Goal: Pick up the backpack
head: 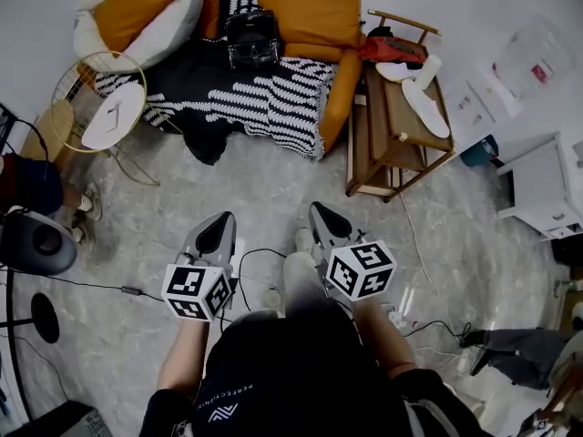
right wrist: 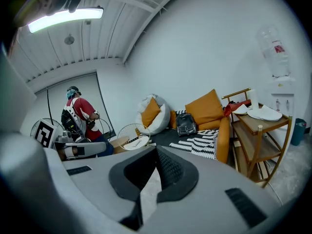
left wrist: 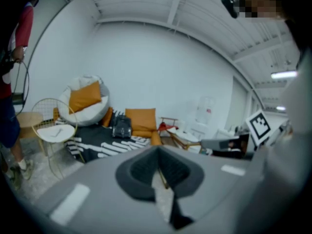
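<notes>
A black backpack [head: 252,36] stands upright at the back of a low couch with a black-and-white striped cover [head: 246,94]. It shows small and far off as the backpack [left wrist: 122,126] in the left gripper view and as the backpack [right wrist: 185,124] in the right gripper view. My left gripper [head: 217,230] and right gripper [head: 328,219] hover side by side over the stone floor, well short of the couch. Both point toward it, shut, with nothing between the pads.
Orange cushions [head: 309,12] and a white beanbag [head: 137,12] flank the backpack. A round wire side table [head: 102,107] stands left of the couch, a wooden rack [head: 401,126] with white slippers right of it. Cables [head: 100,287] cross the floor. A person in red [right wrist: 78,116] stands at left.
</notes>
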Motion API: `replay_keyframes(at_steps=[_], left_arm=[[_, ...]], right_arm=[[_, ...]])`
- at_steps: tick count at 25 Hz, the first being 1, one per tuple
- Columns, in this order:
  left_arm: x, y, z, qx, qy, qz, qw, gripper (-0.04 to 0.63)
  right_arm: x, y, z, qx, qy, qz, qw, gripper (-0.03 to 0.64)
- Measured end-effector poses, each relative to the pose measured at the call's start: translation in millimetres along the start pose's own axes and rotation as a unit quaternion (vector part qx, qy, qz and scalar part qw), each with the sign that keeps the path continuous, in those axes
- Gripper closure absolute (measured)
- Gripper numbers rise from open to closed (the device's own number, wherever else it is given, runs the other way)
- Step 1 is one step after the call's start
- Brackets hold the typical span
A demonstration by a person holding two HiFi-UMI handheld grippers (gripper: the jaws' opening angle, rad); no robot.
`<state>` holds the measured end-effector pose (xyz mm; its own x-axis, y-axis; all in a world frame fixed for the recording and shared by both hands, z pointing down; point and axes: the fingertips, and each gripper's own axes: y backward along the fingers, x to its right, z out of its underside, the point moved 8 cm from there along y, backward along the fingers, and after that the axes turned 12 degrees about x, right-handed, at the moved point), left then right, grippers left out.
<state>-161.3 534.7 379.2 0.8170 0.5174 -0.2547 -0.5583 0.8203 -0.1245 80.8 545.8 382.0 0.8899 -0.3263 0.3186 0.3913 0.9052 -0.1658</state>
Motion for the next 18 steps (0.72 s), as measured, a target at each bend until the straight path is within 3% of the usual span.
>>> replay_keyframes(at_steps=[5,8,13,18], left_arm=[[-13.8,-62.1,-7.7,0.029,0.008,-0.022,0.9993,0.589],[-13.5,-113.3,-11.4,0.038,0.034,-0.026,0.9984,0.589],[-9.7,-190.6,-22.9,0.006,0.023,-0.018,0.9996,0.589],[-30.6,-246.5,-28.2,0.005,0.029,-0.033,0.999,0.589]], right_arm=[[38.6,-60.3,-20.2,-0.003,0.021,-0.032,0.999,0.621],[70.2,-93.8,-41.2,-0.003,0.036,-0.049,0.998,0.621],[124.1,-146.5,-69.6,-0.012,0.025,-0.054,0.998,0.622],[156.5,-196.9,-85.5,-0.028,0.026,-0.082,0.996,0.621]])
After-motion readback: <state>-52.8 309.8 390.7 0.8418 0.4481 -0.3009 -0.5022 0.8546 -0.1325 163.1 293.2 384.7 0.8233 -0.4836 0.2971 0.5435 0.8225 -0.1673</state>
